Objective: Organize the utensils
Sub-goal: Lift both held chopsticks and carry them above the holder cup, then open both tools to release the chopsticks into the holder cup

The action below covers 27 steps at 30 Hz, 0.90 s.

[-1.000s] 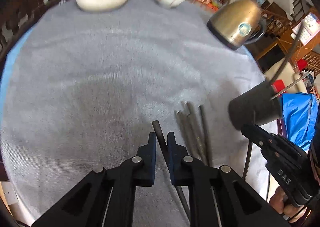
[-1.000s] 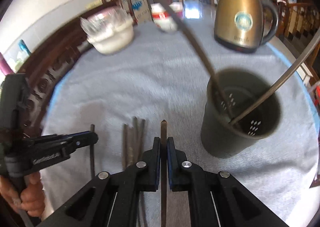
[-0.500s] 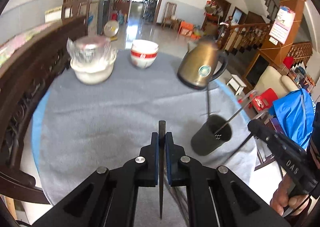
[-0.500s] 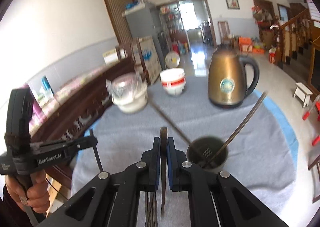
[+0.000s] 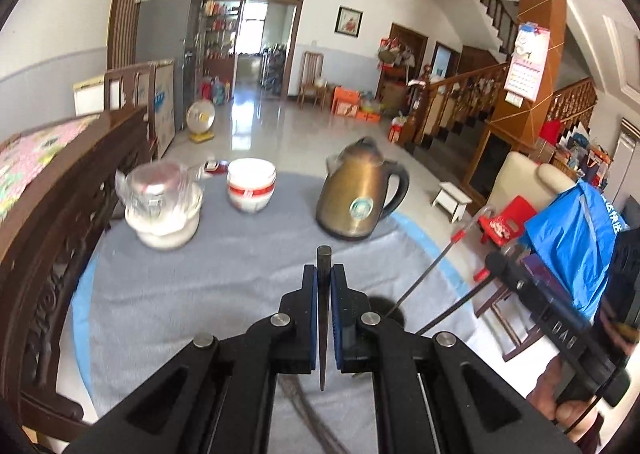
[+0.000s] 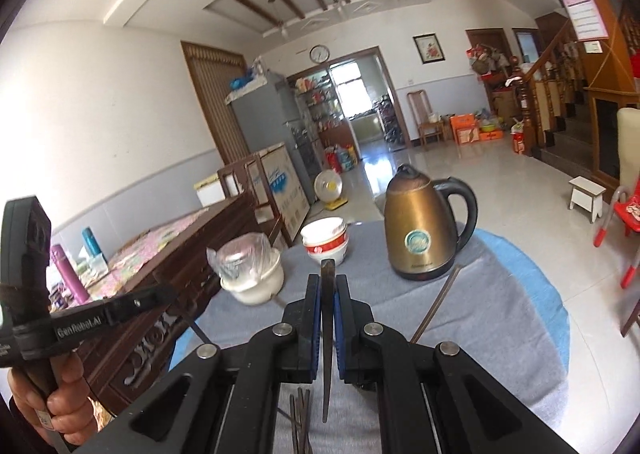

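Observation:
My left gripper (image 5: 324,272) is shut on a dark chopstick (image 5: 323,318), held upright and high above the grey cloth. My right gripper (image 6: 328,282) is shut on another dark chopstick (image 6: 327,338), also raised. The black utensil holder (image 5: 386,310) shows only as a dark rim behind my left fingers, with chopsticks (image 5: 432,268) leaning out of it. Several dark chopsticks (image 6: 301,418) lie on the cloth below my right gripper. The right gripper also shows in the left wrist view (image 5: 496,262), the left one in the right wrist view (image 6: 172,296).
On the round table's grey cloth (image 5: 208,282) stand a gold kettle (image 5: 356,197), a red-and-white bowl (image 5: 251,189) and a white bowl with wrapped glass (image 5: 162,209). A dark wooden bench (image 5: 52,221) borders the left side.
Both grippers have risen and tilted up from the cloth, each carrying its chopstick. The table now lies far below and the room fills the views.

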### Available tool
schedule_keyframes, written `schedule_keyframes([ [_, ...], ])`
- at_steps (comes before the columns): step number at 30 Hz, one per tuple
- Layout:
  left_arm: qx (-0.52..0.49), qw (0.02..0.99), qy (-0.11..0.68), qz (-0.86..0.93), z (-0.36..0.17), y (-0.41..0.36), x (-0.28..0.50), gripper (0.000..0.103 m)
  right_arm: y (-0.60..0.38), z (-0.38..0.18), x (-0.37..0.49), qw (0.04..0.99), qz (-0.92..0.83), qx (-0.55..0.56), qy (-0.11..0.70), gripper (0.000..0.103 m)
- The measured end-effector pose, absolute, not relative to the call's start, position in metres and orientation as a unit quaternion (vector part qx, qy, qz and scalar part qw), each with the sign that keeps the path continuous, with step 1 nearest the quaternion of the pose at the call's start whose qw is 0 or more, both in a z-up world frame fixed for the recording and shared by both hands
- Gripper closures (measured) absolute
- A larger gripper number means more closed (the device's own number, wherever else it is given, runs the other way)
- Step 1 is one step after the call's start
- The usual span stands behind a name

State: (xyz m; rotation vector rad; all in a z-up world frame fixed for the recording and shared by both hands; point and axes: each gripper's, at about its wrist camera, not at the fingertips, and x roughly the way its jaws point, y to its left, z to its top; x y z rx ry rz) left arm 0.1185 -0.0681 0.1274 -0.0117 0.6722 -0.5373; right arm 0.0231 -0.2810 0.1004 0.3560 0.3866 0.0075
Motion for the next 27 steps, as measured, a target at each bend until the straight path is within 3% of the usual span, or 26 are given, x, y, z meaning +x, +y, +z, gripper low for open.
schedule_keyframes([
  [7, -0.024, 0.921, 0.276, -0.274, 0.161, -0.094, 0.121, 0.096, -0.305, 0.117, 0.005, 0.969, -0.036, 0.202, 0.135, 0.097],
  [13, -0.045, 0.928, 0.255, -0.267, 0.159, -0.117, 0.129, 0.096, -0.318, 0.122, -0.005, 0.971, -0.090, 0.206, 0.087, 0.097],
  [27, -0.037, 0.915, 0.309, -0.259, 0.088, -0.146, 0.139, 0.096, -0.320, 0.082, 0.024, 0.962, -0.111, 0.189, 0.165, 0.097],
])
